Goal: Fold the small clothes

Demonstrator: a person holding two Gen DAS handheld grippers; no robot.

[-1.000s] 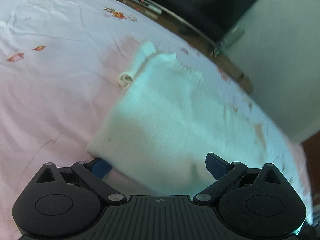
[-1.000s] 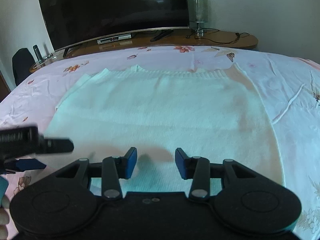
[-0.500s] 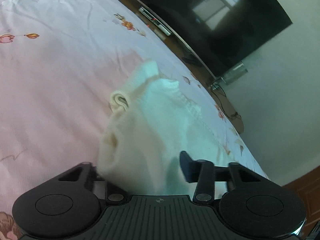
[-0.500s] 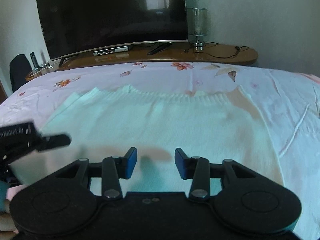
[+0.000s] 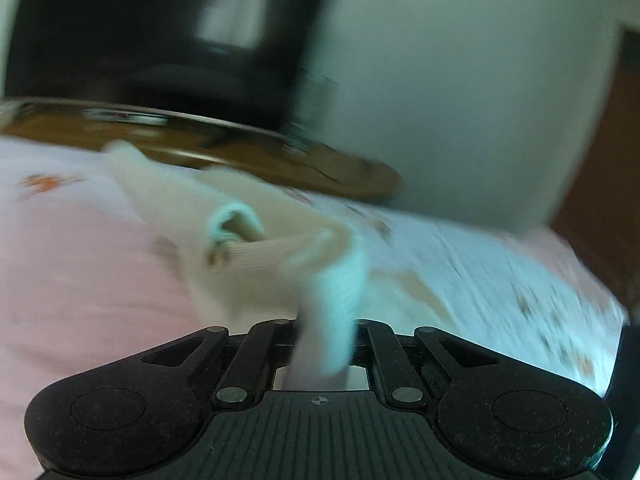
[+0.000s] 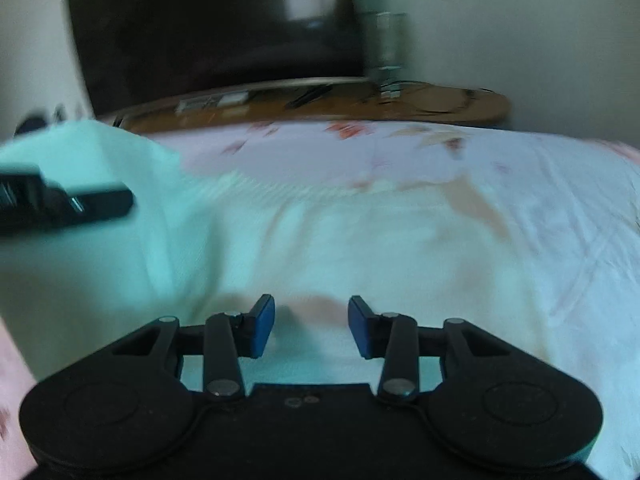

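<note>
Our left gripper (image 5: 324,336) has its jaws clamped on a bunched edge of the white sweater (image 6: 360,248), lifting that side off the bed (image 6: 560,168). Our right gripper (image 6: 311,326) holds its jaws apart, gripping nothing, just above the sweater's near hem. The rest of the sweater lies spread on the pink floral bed, with the television (image 6: 216,28) beyond it, both blurred.

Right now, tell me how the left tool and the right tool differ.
The left tool is shut on the white sweater, lifting a bunch of it; the right tool is open, gripping nothing. The left one's pads are hidden by cloth; the right one's blue pads show. Both are black and over the bed.
</note>
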